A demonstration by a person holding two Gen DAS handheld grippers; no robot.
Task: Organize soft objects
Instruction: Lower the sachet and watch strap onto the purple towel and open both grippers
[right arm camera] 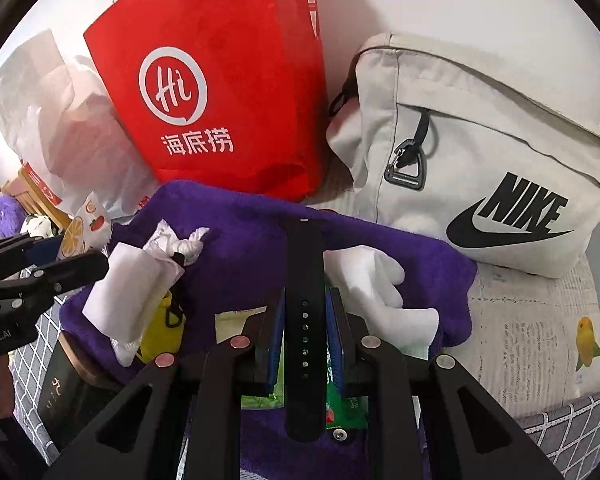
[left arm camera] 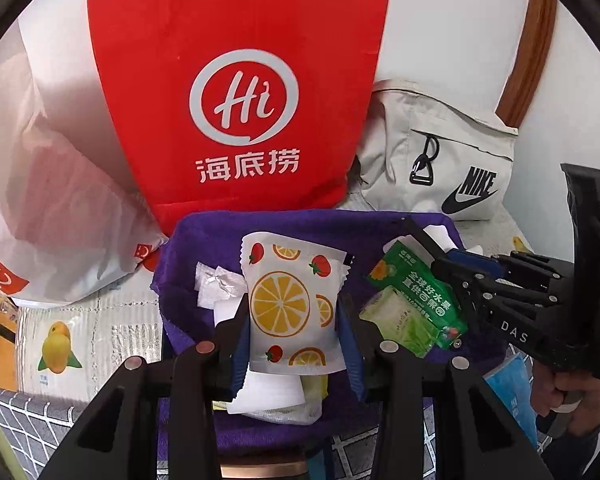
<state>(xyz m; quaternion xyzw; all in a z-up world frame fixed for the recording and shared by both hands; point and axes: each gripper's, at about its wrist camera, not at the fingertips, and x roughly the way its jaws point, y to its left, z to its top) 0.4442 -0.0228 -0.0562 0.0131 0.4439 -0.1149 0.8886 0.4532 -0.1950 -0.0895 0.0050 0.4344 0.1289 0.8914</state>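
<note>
My left gripper (left arm camera: 293, 336) is shut on a white pouch (left arm camera: 284, 292) printed with orange slices and tomatoes, held upright over a purple towel (left arm camera: 204, 240). Between the blue pads of my right gripper (right arm camera: 305, 320) runs a black watch strap (right arm camera: 303, 248) with a row of holes; the gripper is shut on it. Under the strap lie a green snack packet (left arm camera: 416, 292) and a pale green one (left arm camera: 400, 320). White tissues (right arm camera: 132, 288) and a white cloth (right arm camera: 380, 288) rest on the towel (right arm camera: 240, 224). The right gripper (left arm camera: 452, 264) also shows in the left wrist view. At the left edge of the right wrist view, the left gripper (right arm camera: 56, 254) carries the pouch (right arm camera: 84, 228).
A red paper bag (left arm camera: 236, 80) stands behind the towel, a grey Nike bag (right arm camera: 480, 160) to its right, a white plastic bag (left arm camera: 60, 200) to its left. A yellow item (right arm camera: 160, 328), a dark box (right arm camera: 68, 384) and a blue packet (left arm camera: 512, 384) lie near. A hand (left arm camera: 572, 396) grips the right tool.
</note>
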